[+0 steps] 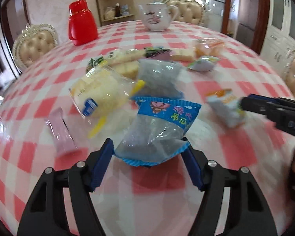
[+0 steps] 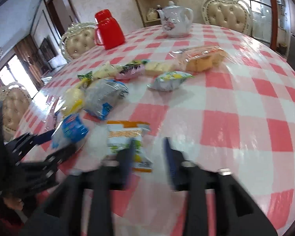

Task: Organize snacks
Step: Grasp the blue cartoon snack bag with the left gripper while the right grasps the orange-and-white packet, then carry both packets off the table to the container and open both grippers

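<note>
My left gripper point(image 1: 148, 153) is shut on a clear snack bag with a blue cartoon band point(image 1: 159, 125), lifted above the table; it also shows in the right wrist view point(image 2: 68, 131). My right gripper point(image 2: 147, 147) is open, its left finger over a white and orange snack packet point(image 2: 127, 137), which also shows in the left wrist view point(image 1: 225, 108). A pile of snacks lies beyond: a second clear blue bag point(image 1: 159, 74), a yellow cake pack point(image 1: 102, 92), a pink bar point(image 1: 61, 133).
The round table has a pink and white checked cloth point(image 2: 236, 108). A red jug point(image 1: 81, 22) and a white teapot point(image 1: 157, 16) stand at the far side. More snacks lie there, including bread packs point(image 2: 200, 58) and a pale packet point(image 2: 169, 81). Cream chairs surround the table.
</note>
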Motion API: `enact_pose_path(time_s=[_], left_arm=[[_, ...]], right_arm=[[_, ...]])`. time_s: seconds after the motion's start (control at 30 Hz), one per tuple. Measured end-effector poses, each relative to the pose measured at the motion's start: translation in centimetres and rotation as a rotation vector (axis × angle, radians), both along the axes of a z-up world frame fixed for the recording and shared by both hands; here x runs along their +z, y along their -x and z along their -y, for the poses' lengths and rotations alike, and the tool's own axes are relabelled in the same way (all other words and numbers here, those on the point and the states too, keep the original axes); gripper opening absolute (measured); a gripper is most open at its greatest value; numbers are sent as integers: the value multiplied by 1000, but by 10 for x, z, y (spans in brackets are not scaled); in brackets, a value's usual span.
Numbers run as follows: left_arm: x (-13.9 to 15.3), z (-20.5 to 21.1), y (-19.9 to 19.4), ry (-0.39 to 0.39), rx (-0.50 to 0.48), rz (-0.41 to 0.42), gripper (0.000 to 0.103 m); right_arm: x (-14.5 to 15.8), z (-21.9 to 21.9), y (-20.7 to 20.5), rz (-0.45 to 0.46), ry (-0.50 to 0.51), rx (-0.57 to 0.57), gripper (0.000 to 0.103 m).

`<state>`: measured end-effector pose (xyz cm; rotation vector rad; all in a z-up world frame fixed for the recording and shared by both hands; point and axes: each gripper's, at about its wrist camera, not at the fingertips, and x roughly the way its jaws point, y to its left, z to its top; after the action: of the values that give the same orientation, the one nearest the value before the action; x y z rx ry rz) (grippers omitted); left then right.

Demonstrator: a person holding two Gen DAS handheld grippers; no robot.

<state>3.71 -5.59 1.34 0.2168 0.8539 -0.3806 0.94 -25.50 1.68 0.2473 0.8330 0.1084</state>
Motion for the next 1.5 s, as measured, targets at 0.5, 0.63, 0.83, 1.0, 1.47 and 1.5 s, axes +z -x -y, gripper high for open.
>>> enact_pose_path(time_s=[0.5, 0.63, 0.83, 1.0, 1.47, 1.5], left_arm=[[-10, 28, -19, -123, -34, 14, 94], [-9, 26, -19, -67, -76, -7, 59], [-2, 3, -15, 22, 6, 12, 52], [3, -12, 3, 76, 64, 19, 52], [19, -28, 99, 138, 153, 118, 52], [19, -29, 103, 142, 151, 116, 52]], right_arm=[[-10, -54, -33, -77, 218, 107, 53], [-3, -45, -23, -6, 178, 101, 42], [10, 13, -2, 90, -4, -73, 42], [11, 14, 6, 103, -7, -85, 42], [10, -37, 56, 78, -3, -1, 42], [10, -44, 60, 77, -1, 12, 42]])
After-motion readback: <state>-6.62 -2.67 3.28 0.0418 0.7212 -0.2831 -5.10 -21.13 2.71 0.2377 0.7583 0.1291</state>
